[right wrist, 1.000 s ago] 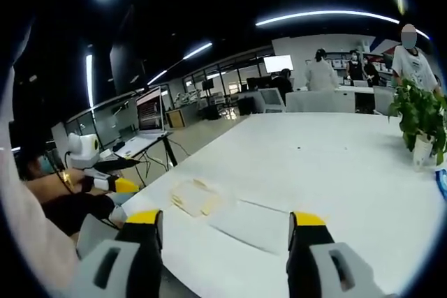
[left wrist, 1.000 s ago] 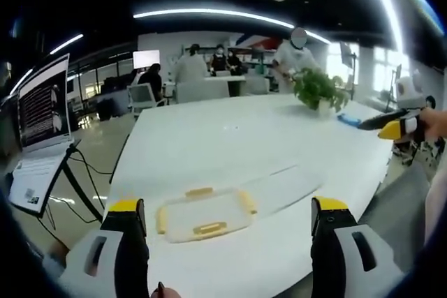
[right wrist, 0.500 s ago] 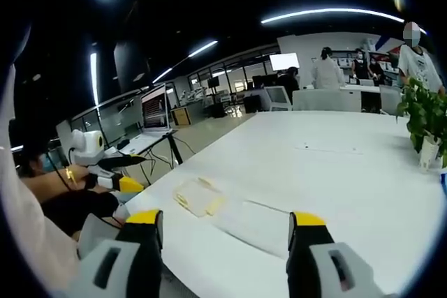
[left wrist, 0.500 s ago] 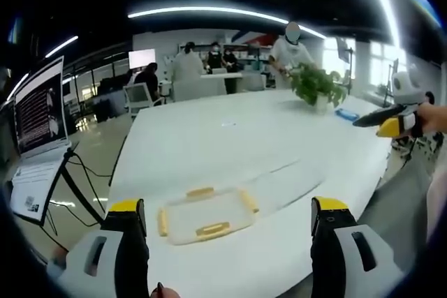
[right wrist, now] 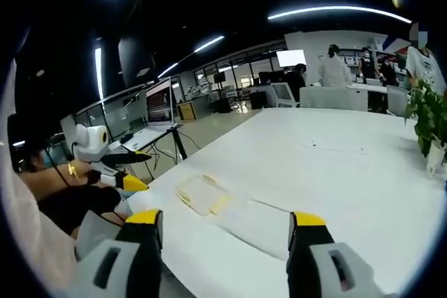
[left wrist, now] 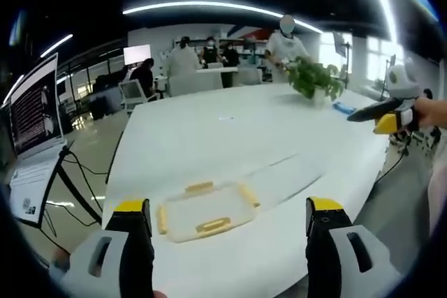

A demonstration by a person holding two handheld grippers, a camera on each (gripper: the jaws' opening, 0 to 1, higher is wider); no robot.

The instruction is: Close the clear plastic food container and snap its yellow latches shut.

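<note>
The clear plastic container (left wrist: 202,212) lies on the white table (left wrist: 230,137), low in the left gripper view and slightly left of centre, between that view's two yellow-tipped jaws and a little beyond them. Yellow latches (left wrist: 213,226) show on its near, far and side edges. A clear flat sheet (left wrist: 290,176) lies just to its right, possibly the lid (too transparent to tell). In the right gripper view the container (right wrist: 201,194) sits left of centre, near the table's edge, with the clear sheet (right wrist: 262,221) stretching toward the lower middle.

The left gripper (left wrist: 229,235) has its jaws spread wide, holding nothing; the right gripper (right wrist: 227,246) is likewise wide apart and empty. Each also appears in the other's view: the right one (left wrist: 380,118) at the right edge, the left one (right wrist: 122,172) at the left.

Neither gripper touches the container, so the task has likely not begun. The main risks, I judge: the light container sits near the edge and could slide off under a sideways push, and a latch pressed before the lid seats squarely may not catch. A potted plant (left wrist: 314,82) stands well away.
</note>
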